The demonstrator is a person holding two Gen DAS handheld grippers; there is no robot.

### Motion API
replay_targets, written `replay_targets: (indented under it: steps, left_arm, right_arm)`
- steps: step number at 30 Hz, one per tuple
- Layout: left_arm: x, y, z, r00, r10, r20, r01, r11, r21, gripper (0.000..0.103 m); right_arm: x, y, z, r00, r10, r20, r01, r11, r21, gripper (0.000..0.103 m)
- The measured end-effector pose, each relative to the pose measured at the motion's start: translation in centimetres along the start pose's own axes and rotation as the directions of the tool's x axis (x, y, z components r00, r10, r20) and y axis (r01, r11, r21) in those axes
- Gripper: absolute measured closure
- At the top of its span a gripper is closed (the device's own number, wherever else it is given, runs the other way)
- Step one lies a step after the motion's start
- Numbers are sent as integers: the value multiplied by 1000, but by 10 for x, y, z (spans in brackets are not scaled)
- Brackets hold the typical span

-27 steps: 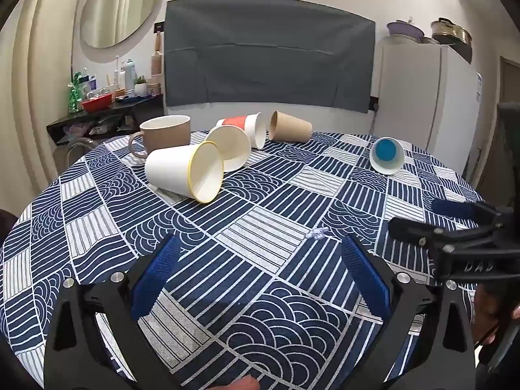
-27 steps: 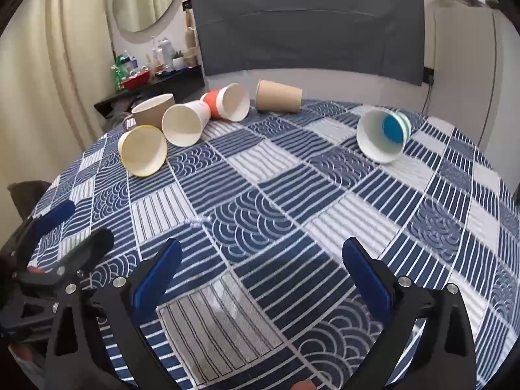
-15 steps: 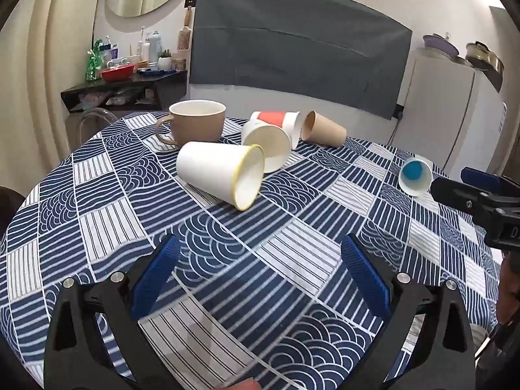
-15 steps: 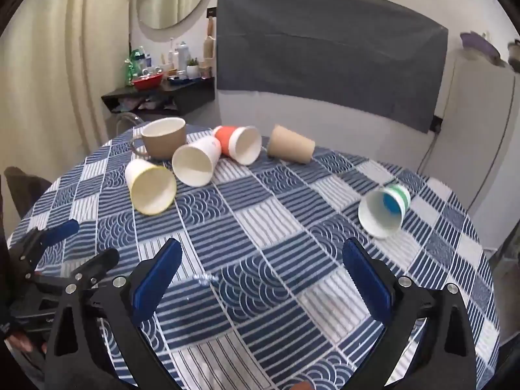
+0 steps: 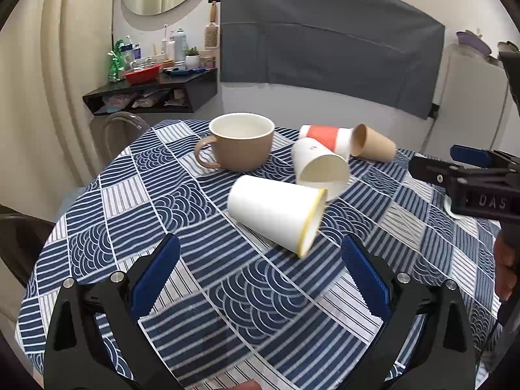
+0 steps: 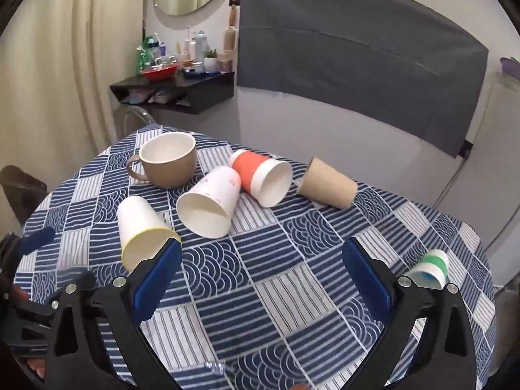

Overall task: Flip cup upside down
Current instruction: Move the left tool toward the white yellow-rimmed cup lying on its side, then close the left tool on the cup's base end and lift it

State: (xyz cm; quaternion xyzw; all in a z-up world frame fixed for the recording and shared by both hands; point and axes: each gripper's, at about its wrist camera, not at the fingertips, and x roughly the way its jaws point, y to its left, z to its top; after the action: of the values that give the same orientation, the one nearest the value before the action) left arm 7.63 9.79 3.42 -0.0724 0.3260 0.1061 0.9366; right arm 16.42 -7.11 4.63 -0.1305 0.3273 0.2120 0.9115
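Green-banded cup (image 6: 430, 268) half hidden — behind right gripper (image 6: 265, 273), jaws apart.

Black left gripper (image 5: 260, 269), blue ribbed pads (image 5: 155, 276), silver screws, right gripper (image 6: 260, 273) alike

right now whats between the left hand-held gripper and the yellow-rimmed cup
Nothing but bare tablecloth between the left hand-held gripper and the yellow-rimmed cup, per the left wrist view.

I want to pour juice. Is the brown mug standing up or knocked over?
Standing up. The brown mug sits on its base on the tablecloth, its open rim facing up, and it looks empty inside.
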Motion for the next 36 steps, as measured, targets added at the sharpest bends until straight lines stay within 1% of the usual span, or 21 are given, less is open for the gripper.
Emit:
replay_targets:
  steps: [3, 4, 7, 9, 11, 12, 14, 15, 16, 17, 18, 20, 22, 28, 32, 36]
  left_arm:
    - [16, -3, 6, 999, -18, -37, 18, 1000, 18, 6]
    - [24, -5, 8, 998, -20, -61, 21, 999, 25, 6]
    - [38, -10, 11, 995, -13, -95, 17, 999, 42, 6]
    - [45, -12, 13, 994, 17, -106, -12, 999, 43, 12]
    - [52, -13, 13, 992, 26, -121, -21, 999, 46, 33]
    - [54, -13, 13, 991, 26, -131, -20, 999, 44, 38]
    - [62, -12, 9, 985, 7, -175, -1, 999, 35, 58]
    - [65, -12, 7, 983, 6, -183, 0, 999, 34, 62]
    - [66, -13, 6, 983, 8, -182, -1, 999, 36, 72]
    - [66, -13, 4, 983, 13, -183, -6, 999, 40, 78]
    - [66, -13, 4, 983, 13, -185, -7, 999, 36, 79]
    - [67, -9, 2, 982, 4, -190, -3, 1000, 6, 89]
    - [64, -9, 0, 982, -7, -189, 6, 1000, -5, 97]
    - [53, -13, -3, 983, -39, -180, 39, 999, -4, 99]
    - [37, -26, -14, 981, -77, -177, 83, 996, 26, 99]
    - [21, -41, -21, 983, -90, -163, 102, 993, 66, 99]
  right_arm:
    - [6, 0, -2, 1000, 12, -3, -12, 1000, 10, 8]
    - [6, 0, -4, 1000, 16, -2, -16, 1000, 14, 8]
    - [3, -6, -10, 1000, 25, 2, -25, 999, 30, 8]
    - [2, -9, -10, 1000, 27, 4, -27, 999, 38, 8]
    - [0, -12, -11, 999, 31, 7, -32, 999, 43, 8]
    - [-1, -13, -12, 999, 33, 8, -34, 998, 43, 8]
    - [-4, -13, -12, 999, 37, 6, -38, 998, 43, 8]
    - [-5, -14, -13, 999, 42, 6, -42, 998, 44, 8]
    - [-6, -14, -13, 999, 45, 6, -46, 998, 44, 8]
    - [-8, -14, -14, 999, 45, 7, -45, 998, 41, 8]
    - [-9, -14, -14, 999, 43, 8, -43, 998, 39, 8]
    - [-12, -13, -16, 999, 33, 12, -34, 999, 33, 8]
    - [-17, -12, -18, 999, 32, 11, -32, 999, 25, 8]
    - [-35, -12, -29, 999, 22, 23, -22, 1000, 22, 8]
    - [-49, -14, -41, 1000, 17, 24, -17, 999, 35, 8]
    - [-60, -19, -54, 1000, 5, 20, -6, 999, 52, 8]
